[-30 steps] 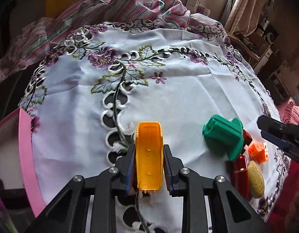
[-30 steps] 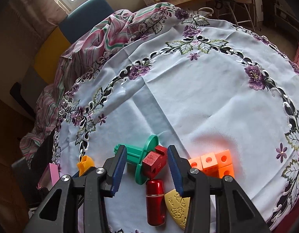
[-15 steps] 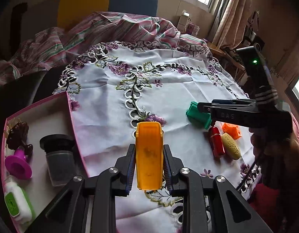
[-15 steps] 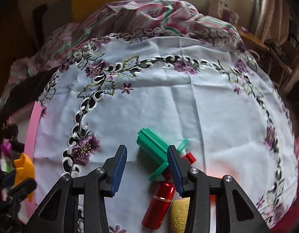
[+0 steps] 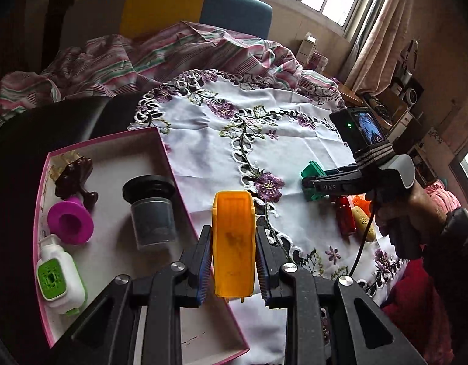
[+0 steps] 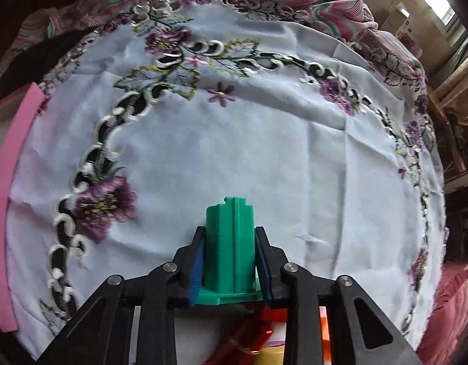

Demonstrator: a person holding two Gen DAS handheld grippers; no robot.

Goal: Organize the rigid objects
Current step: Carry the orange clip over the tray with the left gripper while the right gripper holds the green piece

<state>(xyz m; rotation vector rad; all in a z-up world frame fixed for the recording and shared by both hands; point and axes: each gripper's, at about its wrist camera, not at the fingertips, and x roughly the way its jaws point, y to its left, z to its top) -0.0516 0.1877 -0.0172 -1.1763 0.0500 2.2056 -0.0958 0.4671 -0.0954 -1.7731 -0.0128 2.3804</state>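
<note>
My left gripper (image 5: 233, 234) is shut on an orange plastic piece (image 5: 233, 213) and hangs over the right rim of the pink box (image 5: 112, 138). A green flanged piece (image 6: 230, 219) lies on the embroidered tablecloth (image 6: 264, 152). My right gripper (image 6: 229, 232) points steeply down at it. Its jaws are closing, and the blue pads touch both sides of the piece. In the left wrist view a hand holds the right gripper (image 5: 313, 182) at the green piece (image 5: 311, 171).
The box holds a dark grey cylinder (image 5: 151, 210), a magenta funnel (image 5: 69, 222), a white and green bottle (image 5: 59, 276) and a brown figure (image 5: 74, 176). A red cylinder (image 5: 344, 216), a yellow piece (image 5: 363, 220) and orange cubes (image 5: 361, 202) lie by the green piece.
My left gripper carried the orange piece left, from the cloth to the box's rim. My right gripper rolled, came down over the green piece, and its jaws narrowed onto it.
</note>
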